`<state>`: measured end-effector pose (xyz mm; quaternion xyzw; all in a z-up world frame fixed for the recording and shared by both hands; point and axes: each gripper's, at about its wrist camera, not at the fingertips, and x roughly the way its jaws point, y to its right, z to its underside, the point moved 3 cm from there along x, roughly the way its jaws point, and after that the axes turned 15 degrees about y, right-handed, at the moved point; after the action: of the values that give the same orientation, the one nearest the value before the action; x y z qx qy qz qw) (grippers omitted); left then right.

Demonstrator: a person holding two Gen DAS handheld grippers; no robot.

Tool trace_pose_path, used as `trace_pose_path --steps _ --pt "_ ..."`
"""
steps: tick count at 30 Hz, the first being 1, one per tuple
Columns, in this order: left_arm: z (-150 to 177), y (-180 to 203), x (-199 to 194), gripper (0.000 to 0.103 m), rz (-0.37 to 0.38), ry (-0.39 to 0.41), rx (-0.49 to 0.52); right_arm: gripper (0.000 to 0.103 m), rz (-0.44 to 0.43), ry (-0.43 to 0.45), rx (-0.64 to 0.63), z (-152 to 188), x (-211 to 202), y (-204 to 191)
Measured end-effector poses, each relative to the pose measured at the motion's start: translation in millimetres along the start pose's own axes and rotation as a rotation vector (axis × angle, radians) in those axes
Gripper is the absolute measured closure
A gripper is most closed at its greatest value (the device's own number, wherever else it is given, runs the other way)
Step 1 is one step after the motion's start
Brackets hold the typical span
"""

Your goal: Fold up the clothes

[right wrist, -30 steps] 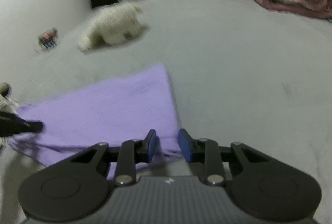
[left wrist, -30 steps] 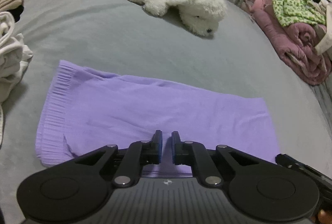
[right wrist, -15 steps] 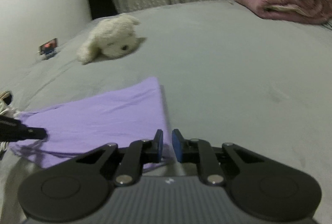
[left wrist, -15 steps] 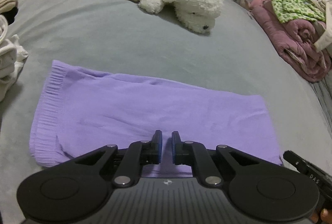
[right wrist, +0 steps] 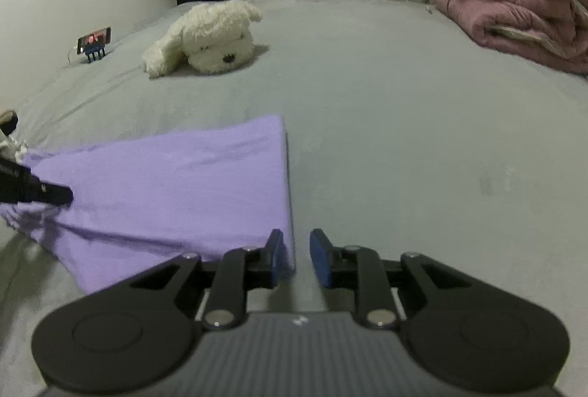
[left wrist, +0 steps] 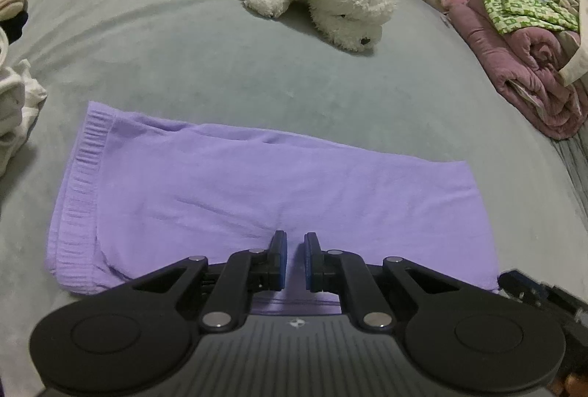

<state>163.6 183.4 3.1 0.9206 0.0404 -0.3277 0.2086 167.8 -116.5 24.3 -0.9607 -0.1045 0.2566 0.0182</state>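
A purple garment (left wrist: 257, 184) lies folded in a long strip on the grey bed (left wrist: 183, 59), ribbed hem to the left. My left gripper (left wrist: 294, 250) is shut on its near edge. In the right wrist view that gripper's tip (right wrist: 55, 195) pinches the cloth, and creases run out from it across the purple garment (right wrist: 176, 184). My right gripper (right wrist: 297, 250) is at the garment's near right corner with its jaws opening. The corner lies against the left pad (right wrist: 277, 257), and the pads do not press on it.
A white plush dog (left wrist: 312, 7) lies beyond the garment. A rolled pink blanket (left wrist: 522, 66) with a green patterned cloth (left wrist: 522, 0) sits at the right. Pale clothes (left wrist: 14, 103) are heaped at the left. A phone on a stand (right wrist: 93, 42) is at the far left.
The right gripper's jaws closed at the garment's corner, then parted again, and its view rolled a little. The left gripper stayed shut in the same spot.
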Motion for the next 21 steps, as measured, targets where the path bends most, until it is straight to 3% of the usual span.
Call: trace_pose_path --steps 9,21 --pt "1.3 -1.4 4.2 0.095 -0.006 -0.010 -0.008 0.084 -0.081 -0.015 -0.035 -22.7 52.2 -27.1" --pt "2.3 2.0 3.8 0.095 -0.015 -0.015 0.016 0.085 -0.064 -0.010 0.038 -40.5 111.4 -14.9"
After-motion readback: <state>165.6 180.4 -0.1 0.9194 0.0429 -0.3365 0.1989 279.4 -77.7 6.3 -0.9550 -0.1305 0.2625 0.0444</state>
